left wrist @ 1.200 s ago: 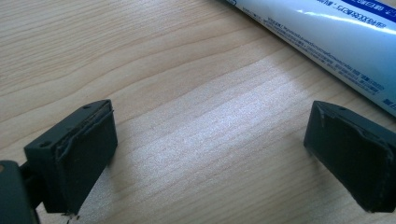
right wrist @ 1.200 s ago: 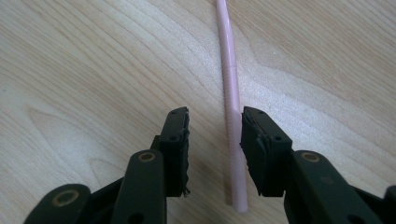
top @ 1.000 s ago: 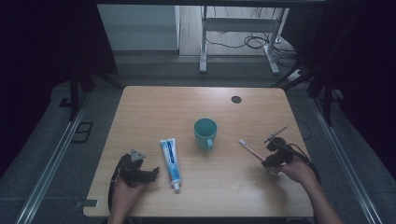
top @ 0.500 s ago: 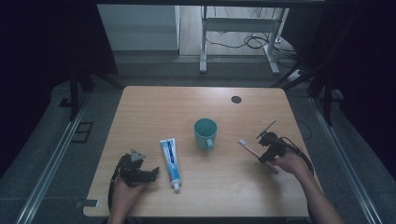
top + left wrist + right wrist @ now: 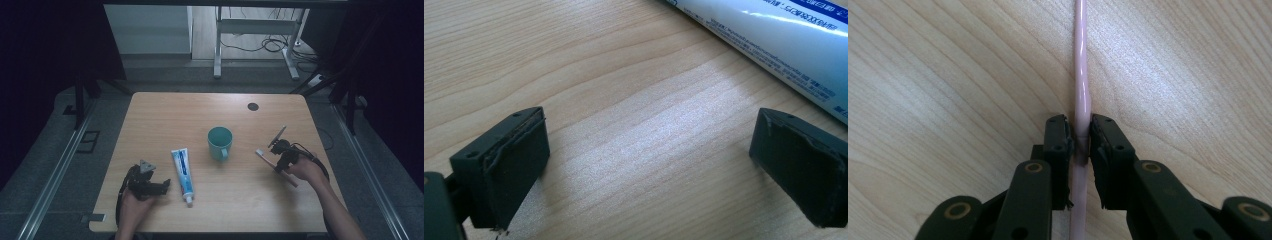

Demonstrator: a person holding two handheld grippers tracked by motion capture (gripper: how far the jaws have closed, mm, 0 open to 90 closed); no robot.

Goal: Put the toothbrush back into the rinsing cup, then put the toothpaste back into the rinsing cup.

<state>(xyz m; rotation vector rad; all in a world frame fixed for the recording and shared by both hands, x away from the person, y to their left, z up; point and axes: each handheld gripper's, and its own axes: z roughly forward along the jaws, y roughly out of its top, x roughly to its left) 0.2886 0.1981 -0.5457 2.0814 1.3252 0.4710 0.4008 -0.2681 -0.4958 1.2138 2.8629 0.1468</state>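
The right gripper [image 5: 1079,137] was clamped on the slim pink plastic toothbrush [image 5: 1082,75], its two black jaws pressed against either side of the handle, which ran straight ahead of the jaws and lay against the pale wooden table [image 5: 948,75]. In the high view the right gripper [image 5: 281,152] sat over the middle of the toothbrush [image 5: 264,156], whose white bristled head pointed away from the hand [image 5: 305,171] toward the teal ceramic mug [image 5: 220,142]. The mug stood upright, well apart from this gripper on its inner side, handle toward the person.

The left gripper [image 5: 649,165] rested low on the table with its jaws spread wide apart and nothing between them. Just beyond its far jaw lay the white and blue toothpaste tube [image 5: 784,45], near but not touching. In the high view the left gripper [image 5: 150,184], held in the left hand [image 5: 132,207], lay just beside the tube [image 5: 182,169], whose cap end pointed toward the person. A small dark round spot [image 5: 253,106] marked the table's far side.
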